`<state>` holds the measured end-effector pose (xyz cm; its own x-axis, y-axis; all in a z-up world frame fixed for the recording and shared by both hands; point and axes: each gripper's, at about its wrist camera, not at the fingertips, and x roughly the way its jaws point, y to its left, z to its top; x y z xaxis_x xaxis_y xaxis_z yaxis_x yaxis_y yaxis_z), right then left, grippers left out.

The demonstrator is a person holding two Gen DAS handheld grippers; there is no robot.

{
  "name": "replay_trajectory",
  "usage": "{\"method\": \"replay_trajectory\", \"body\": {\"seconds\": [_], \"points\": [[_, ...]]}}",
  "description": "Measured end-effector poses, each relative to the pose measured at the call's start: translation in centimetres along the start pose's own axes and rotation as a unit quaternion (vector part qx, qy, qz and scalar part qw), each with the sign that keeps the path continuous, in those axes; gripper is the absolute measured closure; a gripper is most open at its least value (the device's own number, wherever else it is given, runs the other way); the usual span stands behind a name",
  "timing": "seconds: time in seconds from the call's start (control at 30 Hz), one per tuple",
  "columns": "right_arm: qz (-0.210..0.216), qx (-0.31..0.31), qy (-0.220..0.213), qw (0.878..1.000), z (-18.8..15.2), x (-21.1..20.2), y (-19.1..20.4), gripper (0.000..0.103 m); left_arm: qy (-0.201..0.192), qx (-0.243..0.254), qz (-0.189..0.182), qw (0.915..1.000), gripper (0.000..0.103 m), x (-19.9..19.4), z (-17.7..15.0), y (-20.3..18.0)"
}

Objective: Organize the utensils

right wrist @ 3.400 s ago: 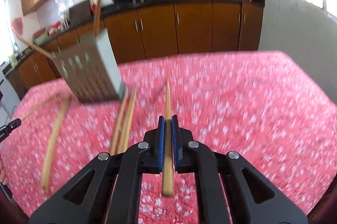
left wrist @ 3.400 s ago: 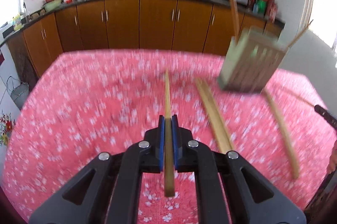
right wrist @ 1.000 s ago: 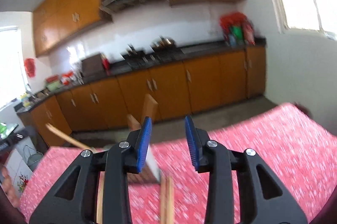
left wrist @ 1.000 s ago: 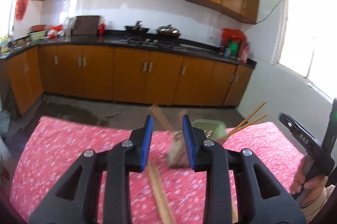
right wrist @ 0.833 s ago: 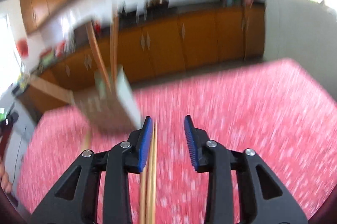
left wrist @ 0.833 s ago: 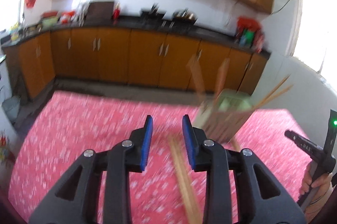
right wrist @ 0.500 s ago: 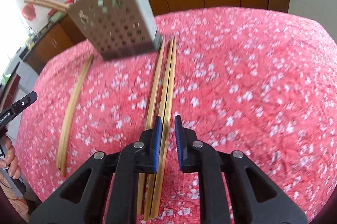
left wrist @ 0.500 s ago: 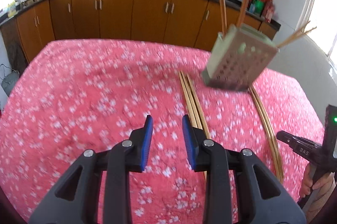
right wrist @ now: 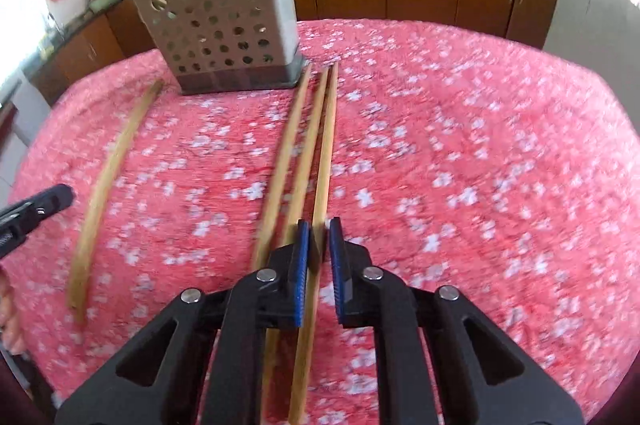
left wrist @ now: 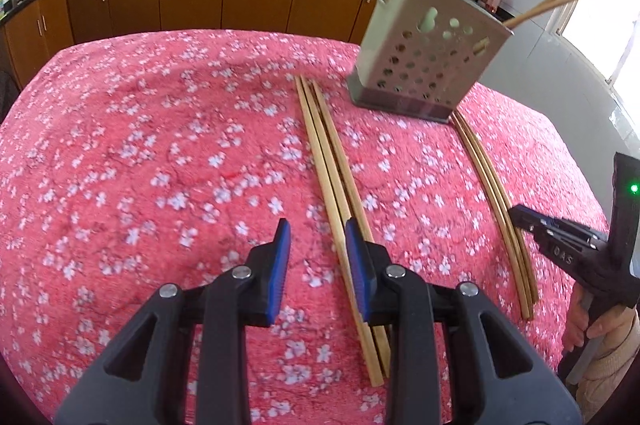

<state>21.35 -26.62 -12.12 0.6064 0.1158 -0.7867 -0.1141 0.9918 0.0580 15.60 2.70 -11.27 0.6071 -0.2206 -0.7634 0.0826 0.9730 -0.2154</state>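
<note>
Wooden chopsticks (left wrist: 332, 161) lay in a bundle of three on the pink floral cloth (left wrist: 120, 145), just beside the perforated holder (left wrist: 424, 65). Left gripper (left wrist: 316, 257) hovered unclenched, nothing between its pads. Right gripper (right wrist: 319, 257), jaws just closing, clamped the rightmost chopstick (right wrist: 324, 161).

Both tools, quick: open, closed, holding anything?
Left tool: open, holding nothing, above the cloth.
Right tool: jaws just closed onto one chopstick of the three on the cloth.
</note>
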Motion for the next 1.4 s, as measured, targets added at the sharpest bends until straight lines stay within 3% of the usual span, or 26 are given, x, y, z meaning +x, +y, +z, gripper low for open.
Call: {"method": "replay_trajectory", "body": {"seconds": [0.17,0.3,0.63,0.67,0.9,1.03,1.4], "points": [[-0.016,0.051,-0.006,0.999,0.4,0.4,-2.5,0.095,0.009,0.013,-0.006,0.9999,0.080,0.7,-0.5,-0.9],[-0.022,0.041,-0.009,0.999,0.1,0.3,-2.9,0.095,0.021,0.035,0.008,0.9991,0.086,1.6,-0.9,-1.6],[-0.017,0.025,-0.009,1.000,-1.4,-1.4,-2.2,0.095,0.016,0.072,0.060,0.9954,0.087,2.4,-1.5,-3.1],[-0.014,0.022,-0.009,1.000,-1.7,-1.5,-2.2,0.095,0.014,0.072,0.066,0.9951,0.091,2.5,-1.5,-3.0],[-0.028,0.036,-0.025,0.999,-1.3,-1.2,-3.2,0.095,0.003,0.020,0.097,0.9950,0.095,3.0,0.6,2.0],[-0.036,0.049,-0.036,0.998,-0.5,-0.6,-4.0,0.095,-0.004,-0.012,0.097,0.9952,0.094,2.9,1.7,4.9],[-0.029,0.066,-0.039,0.997,-0.1,-0.4,-4.7,0.095,-0.022,-0.012,0.090,0.9956,0.093,2.4,1.5,5.7]]}}
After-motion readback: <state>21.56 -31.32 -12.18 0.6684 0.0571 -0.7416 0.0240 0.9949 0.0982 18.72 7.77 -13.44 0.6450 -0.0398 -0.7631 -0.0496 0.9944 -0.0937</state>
